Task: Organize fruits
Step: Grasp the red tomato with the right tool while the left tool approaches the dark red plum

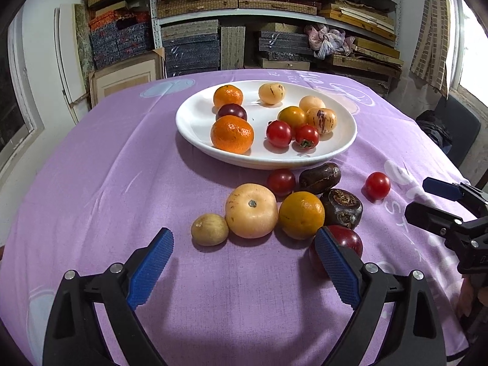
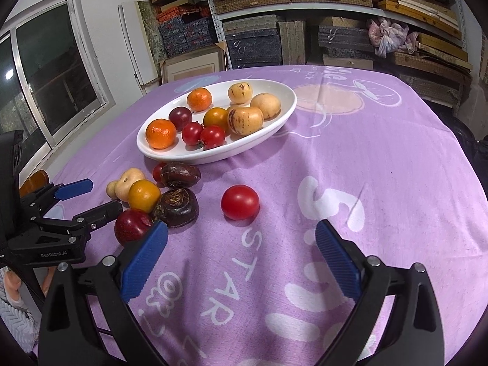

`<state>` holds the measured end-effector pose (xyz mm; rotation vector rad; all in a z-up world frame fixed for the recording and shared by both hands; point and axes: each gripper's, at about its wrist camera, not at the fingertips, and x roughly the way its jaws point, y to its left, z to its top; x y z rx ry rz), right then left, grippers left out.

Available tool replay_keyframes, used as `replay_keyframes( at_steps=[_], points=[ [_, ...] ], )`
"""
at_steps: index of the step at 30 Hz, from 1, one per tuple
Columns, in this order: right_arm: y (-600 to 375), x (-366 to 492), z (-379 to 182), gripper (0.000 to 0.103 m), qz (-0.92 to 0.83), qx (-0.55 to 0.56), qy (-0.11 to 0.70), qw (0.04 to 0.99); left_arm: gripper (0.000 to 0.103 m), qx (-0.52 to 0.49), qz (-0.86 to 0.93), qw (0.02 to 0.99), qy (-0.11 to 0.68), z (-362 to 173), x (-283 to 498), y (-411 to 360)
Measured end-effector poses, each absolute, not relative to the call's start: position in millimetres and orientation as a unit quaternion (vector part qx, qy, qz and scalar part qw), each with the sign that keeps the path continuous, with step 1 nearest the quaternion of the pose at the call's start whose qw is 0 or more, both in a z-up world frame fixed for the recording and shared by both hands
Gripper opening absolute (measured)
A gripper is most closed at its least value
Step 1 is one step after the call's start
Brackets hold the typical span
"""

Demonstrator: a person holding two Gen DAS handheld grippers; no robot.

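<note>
Both wide open: left hand-held gripper (image 1: 244, 262) and right hand-held gripper (image 2: 241, 254), each grasping nothing. White plate (image 1: 195, 119) on the purple-clothed worktop (image 1: 91, 189) carries nine fruits, two of them mandarins (image 1: 232, 134). Eight more lie loose before it, one lone cherry tomato (image 2: 240, 202) apart.

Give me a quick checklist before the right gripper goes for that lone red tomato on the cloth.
1. Right gripper open: ok, fingers wide apart.
2. Lone red tomato apart from the other fruit: ok.
3. Path to it free: ok, bare purple cloth between.
4. Left gripper out of the way: ok, open beside the dark red plum.
5. Room on the white plate: ok, bare patches visible.
6. Tomato firmness: cannot tell.
</note>
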<state>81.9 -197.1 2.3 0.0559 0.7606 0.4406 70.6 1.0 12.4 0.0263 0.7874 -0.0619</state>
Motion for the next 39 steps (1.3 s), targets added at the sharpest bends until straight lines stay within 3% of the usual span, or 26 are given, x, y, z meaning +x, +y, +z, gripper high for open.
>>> replay_keyframes(
  at_steps=[13,21,30,35,39],
  points=[
    [-191,80,0,0.096,0.231,0.015,0.373,0.899,0.100,0.035,-0.048,0.929,0.366,17,62,-15],
    [-165,66,2,0.096,0.250,-0.051,0.355,0.899,0.100,-0.030,-0.040,0.920,0.389,16,71,13],
    [-190,106,-1,0.096,0.198,-0.018,0.371,0.907,0.100,0.039,-0.088,0.928,0.360,17,51,-32],
    [-173,119,-3,0.072,0.217,-0.054,0.377,0.899,0.100,0.051,-0.103,0.924,0.364,10,51,-42],
    [-174,125,-7,0.069,0.223,-0.043,0.387,0.894,0.100,0.052,-0.107,0.915,0.386,0,57,-45]
  ],
)
